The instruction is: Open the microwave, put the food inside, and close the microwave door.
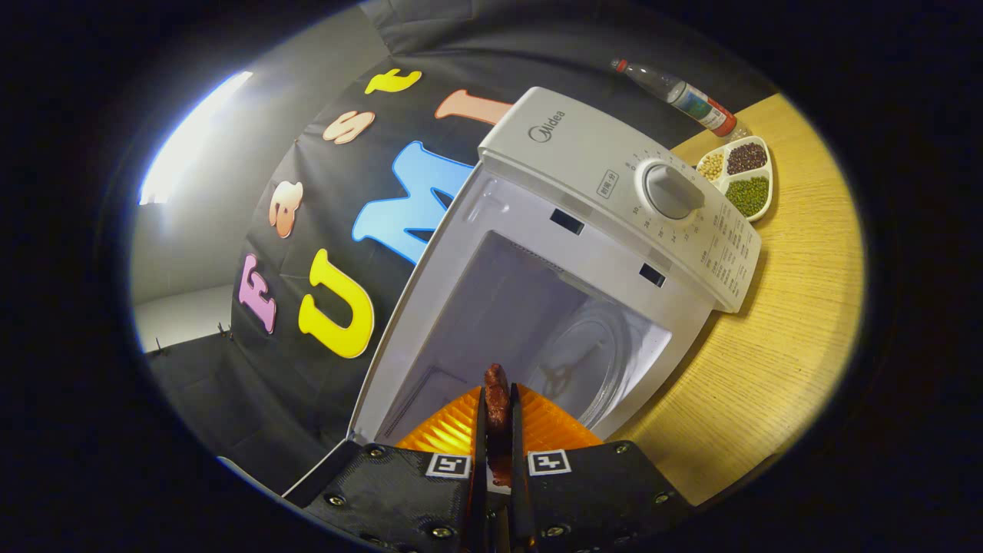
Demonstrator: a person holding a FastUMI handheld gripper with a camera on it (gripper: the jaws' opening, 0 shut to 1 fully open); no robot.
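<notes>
The microwave (584, 253) stood on the wooden table (783, 338) with its cavity open and unobstructed ahead of the fingers, the glass turntable (591, 361) bare. The gripper (498, 430) was pinched on a dark reddish piece of food (497, 403). Its long axis ran along the fingers, tip pointing into the cavity mouth.

The gripper (497, 430) fingers are closed on a dark reddish piece of food (497, 403), possibly meat. Just beyond the fingers stands the white microwave (599, 165), cavity open, glass turntable (584, 369) visible inside. A divided dish (737, 178) of beans and a bottle (680, 94) rest on the wooden table (776, 338) beyond the microwave.
</notes>
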